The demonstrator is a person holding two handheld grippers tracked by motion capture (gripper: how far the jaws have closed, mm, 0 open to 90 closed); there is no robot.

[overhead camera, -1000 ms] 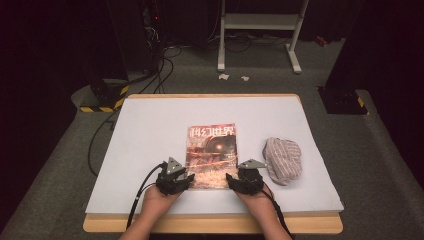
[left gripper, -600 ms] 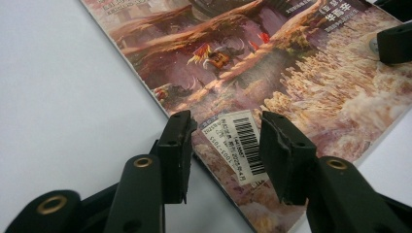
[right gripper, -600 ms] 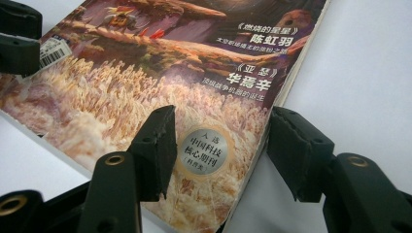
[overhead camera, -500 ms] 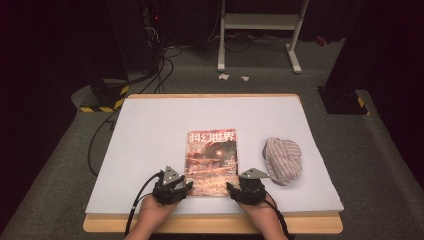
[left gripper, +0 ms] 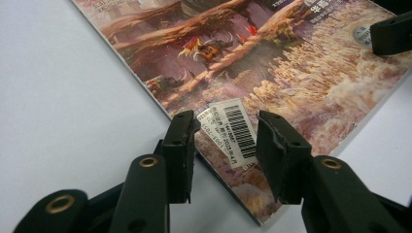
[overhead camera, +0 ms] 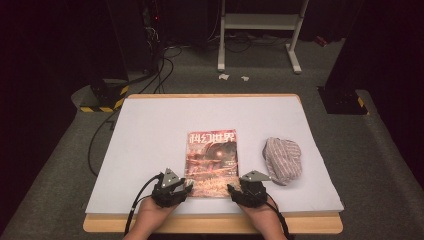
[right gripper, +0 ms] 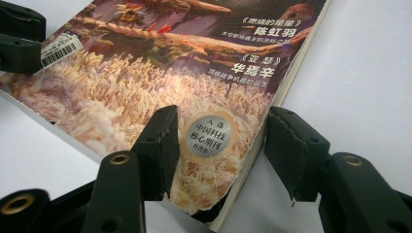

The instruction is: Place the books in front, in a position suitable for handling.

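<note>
A magazine (overhead camera: 211, 156) with a reddish illustrated cover lies flat on the white table top (overhead camera: 150, 130). My left gripper (overhead camera: 186, 187) is at its near left corner. In the left gripper view, that gripper (left gripper: 226, 131) straddles the corner by the barcode sticker (left gripper: 235, 128); its jaws have just been closing, one beside the spine and one over the cover, and are not clamping it. My right gripper (overhead camera: 232, 190) is at the near right corner. In its own view, the right gripper (right gripper: 221, 128) stands open around the silver round sticker (right gripper: 208, 137).
A striped cloth cap (overhead camera: 282, 159) lies right of the magazine, close to the right hand. Both forearms come in over the table's wooden near edge (overhead camera: 210, 225). Cables trail from the left gripper off the table's left side.
Both grippers have drawn back slightly toward the near edge, and the magazine sits a little nearer than before. The left jaws look narrower.
</note>
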